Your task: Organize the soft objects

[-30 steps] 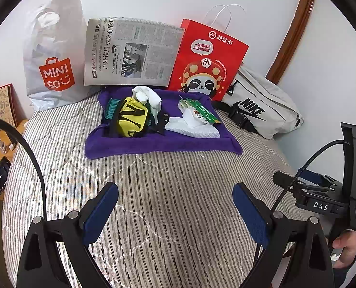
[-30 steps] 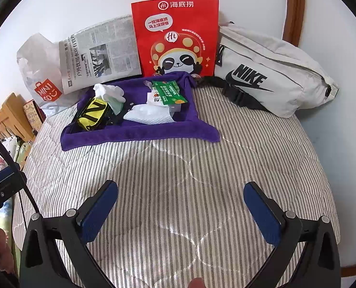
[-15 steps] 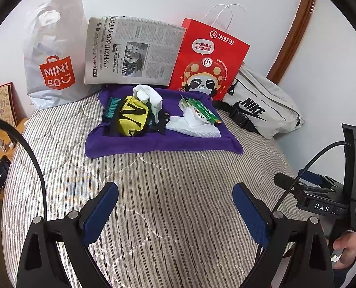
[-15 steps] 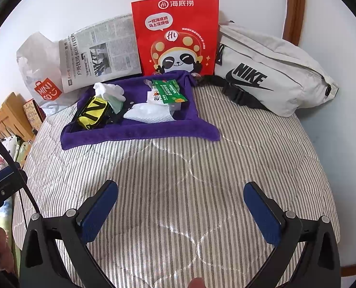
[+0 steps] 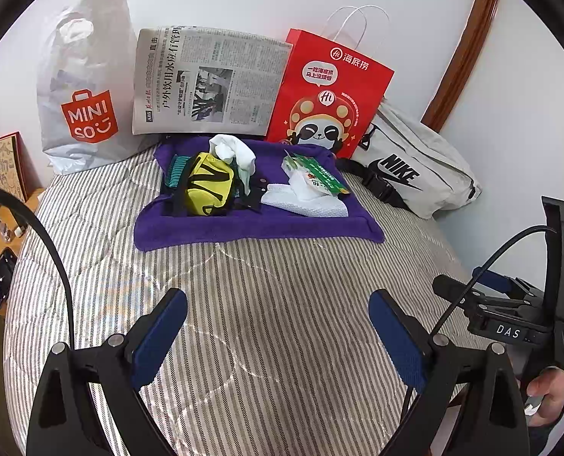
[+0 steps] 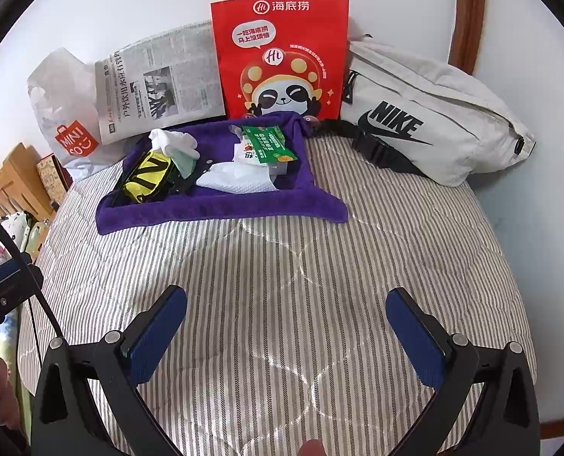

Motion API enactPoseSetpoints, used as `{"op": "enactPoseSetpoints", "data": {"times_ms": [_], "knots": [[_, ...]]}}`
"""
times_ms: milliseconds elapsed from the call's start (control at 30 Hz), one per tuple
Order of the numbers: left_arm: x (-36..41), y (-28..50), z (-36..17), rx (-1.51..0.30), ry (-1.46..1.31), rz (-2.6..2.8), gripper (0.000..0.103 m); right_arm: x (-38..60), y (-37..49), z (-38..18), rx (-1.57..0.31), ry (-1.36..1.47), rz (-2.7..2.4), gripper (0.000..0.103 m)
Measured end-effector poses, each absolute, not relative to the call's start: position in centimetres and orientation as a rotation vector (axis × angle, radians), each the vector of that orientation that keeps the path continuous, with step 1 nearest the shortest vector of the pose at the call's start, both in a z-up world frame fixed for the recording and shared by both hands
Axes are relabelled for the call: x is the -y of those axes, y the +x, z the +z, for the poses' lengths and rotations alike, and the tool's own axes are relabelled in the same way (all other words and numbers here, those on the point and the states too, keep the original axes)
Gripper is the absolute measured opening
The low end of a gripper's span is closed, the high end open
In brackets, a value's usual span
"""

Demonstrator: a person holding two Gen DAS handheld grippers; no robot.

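Left wrist view: almost nothing is changing over the last second; the left tongs [image 5: 278, 326] are still hanging wide and empty above the striped bed [image 5: 282, 285], so the sorting is not advancing. The soft objects are lying on the purple towel [image 5: 251, 224]: a yellow pouch [image 5: 207, 184] and a white cloth [image 5: 236, 152]. Readable: "MINISO" on the plastic bag [image 5: 88, 114], "DAS" on the other tool.

Right wrist view: the right tongs [image 6: 285, 334] are likewise staying wide and empty. "NIKE" is showing on the grey waist bag [image 6: 434, 121].
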State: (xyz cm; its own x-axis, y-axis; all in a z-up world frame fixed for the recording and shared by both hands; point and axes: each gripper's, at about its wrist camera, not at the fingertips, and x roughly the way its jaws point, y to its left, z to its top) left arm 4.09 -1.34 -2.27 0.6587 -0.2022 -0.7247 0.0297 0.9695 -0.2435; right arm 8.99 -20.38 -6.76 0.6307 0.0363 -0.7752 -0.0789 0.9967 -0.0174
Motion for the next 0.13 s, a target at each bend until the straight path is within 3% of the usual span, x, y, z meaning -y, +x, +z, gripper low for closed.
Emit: {"op": "enactPoseSetpoints", "data": {"times_ms": [133], "knots": [[1.26, 4.44, -2.26, -0.844, -0.22, -0.128, 0.098, 20.33, 9.24, -6.93, -0.893, -0.052, 0.068, 0.103]]}}
